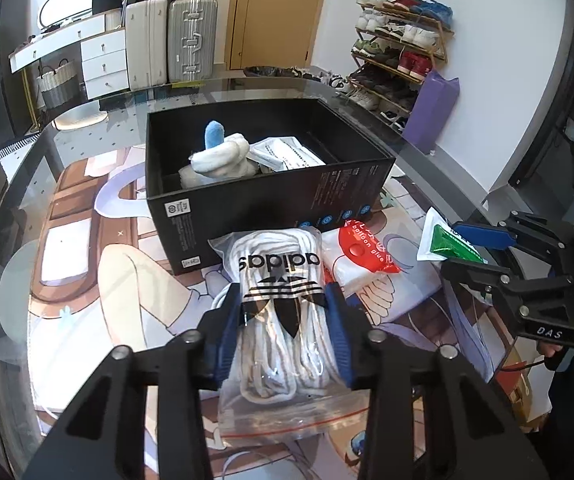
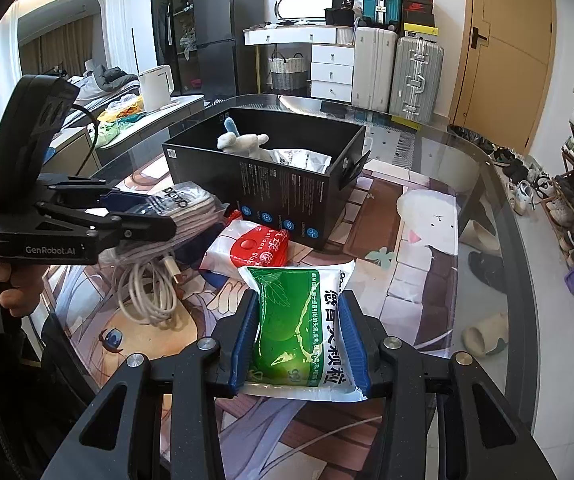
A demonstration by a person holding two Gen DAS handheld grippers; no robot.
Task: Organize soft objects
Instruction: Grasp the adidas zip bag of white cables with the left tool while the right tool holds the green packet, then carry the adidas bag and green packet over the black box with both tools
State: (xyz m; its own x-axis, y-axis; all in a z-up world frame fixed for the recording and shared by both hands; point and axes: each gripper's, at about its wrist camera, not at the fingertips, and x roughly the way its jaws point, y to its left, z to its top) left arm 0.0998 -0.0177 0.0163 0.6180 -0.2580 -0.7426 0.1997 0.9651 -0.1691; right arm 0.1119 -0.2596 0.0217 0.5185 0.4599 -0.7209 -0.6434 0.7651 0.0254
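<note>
Glass surface (image 1: 27, 208) with printed mat: left tongs (image 1: 287, 328) pinch the slippery bagged laces (image 1: 279, 280), right tongs (image 2: 301, 336) pinch a green sachet (image 2: 299, 320); either could slip short of the black box (image 1: 271, 184) holding a plush toy (image 1: 223, 156).

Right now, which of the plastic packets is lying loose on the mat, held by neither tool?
The red-and-white balloon glue packet. It lies free beside the black box, while the adidas bag of laces and the green-and-white sachet are each clamped in a gripper.
</note>
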